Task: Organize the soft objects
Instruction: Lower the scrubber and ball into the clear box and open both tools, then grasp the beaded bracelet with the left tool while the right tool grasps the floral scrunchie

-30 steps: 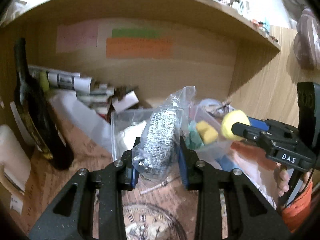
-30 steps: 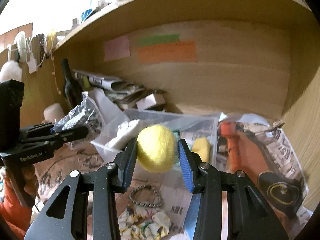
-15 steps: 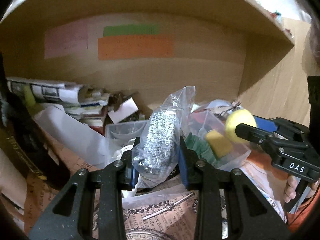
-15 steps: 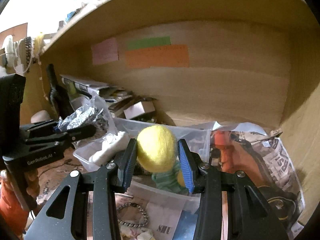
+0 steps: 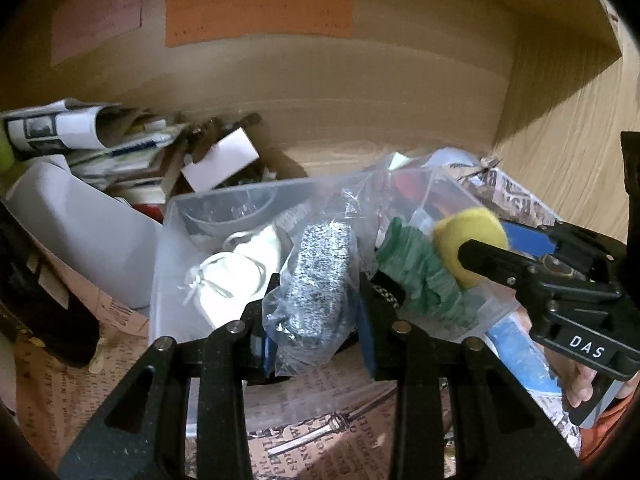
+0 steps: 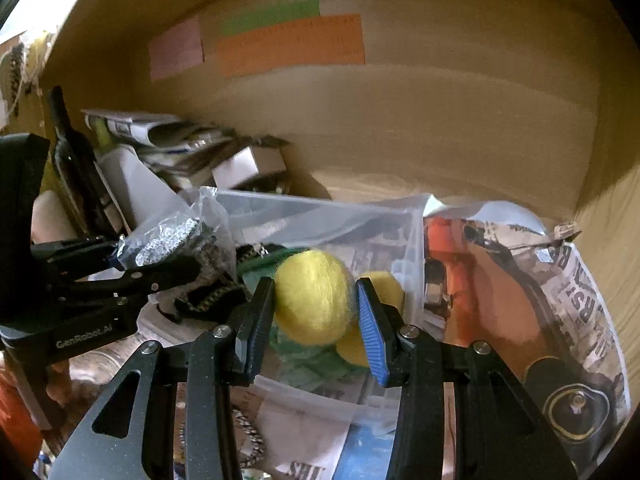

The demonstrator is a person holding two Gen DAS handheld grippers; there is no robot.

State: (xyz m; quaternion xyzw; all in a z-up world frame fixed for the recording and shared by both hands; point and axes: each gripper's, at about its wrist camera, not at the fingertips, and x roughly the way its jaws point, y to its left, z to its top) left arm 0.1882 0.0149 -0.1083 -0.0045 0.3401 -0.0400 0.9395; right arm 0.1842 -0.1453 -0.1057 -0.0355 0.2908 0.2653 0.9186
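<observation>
My left gripper (image 5: pixel 316 300) is shut on a steel scourer in a clear plastic bag (image 5: pixel 320 276) and holds it over the near edge of the clear plastic bin (image 5: pixel 160 280). My right gripper (image 6: pixel 316 308) is shut on a yellow felt ball (image 6: pixel 312 296) above the bin's (image 6: pixel 412 240) right part. The ball also shows in the left wrist view (image 5: pixel 468 236), and the bagged scourer in the right wrist view (image 6: pixel 172 236). In the bin lie a white pouch (image 5: pixel 236 268), a green cloth (image 5: pixel 416 272) and a yellow sponge (image 6: pixel 384 284).
The bin stands in a wooden shelf alcove on newspaper (image 5: pixel 320 432). A dark bottle (image 6: pixel 76 160) and rolled papers (image 5: pixel 80 132) stand at the left. An orange printed bag (image 6: pixel 500 280) lies to the right. Coloured notes (image 5: pixel 256 12) hang on the back wall.
Both grippers have moved forward and down over the bin, each still holding its object. The ball now hangs lower, close above the green cloth.
</observation>
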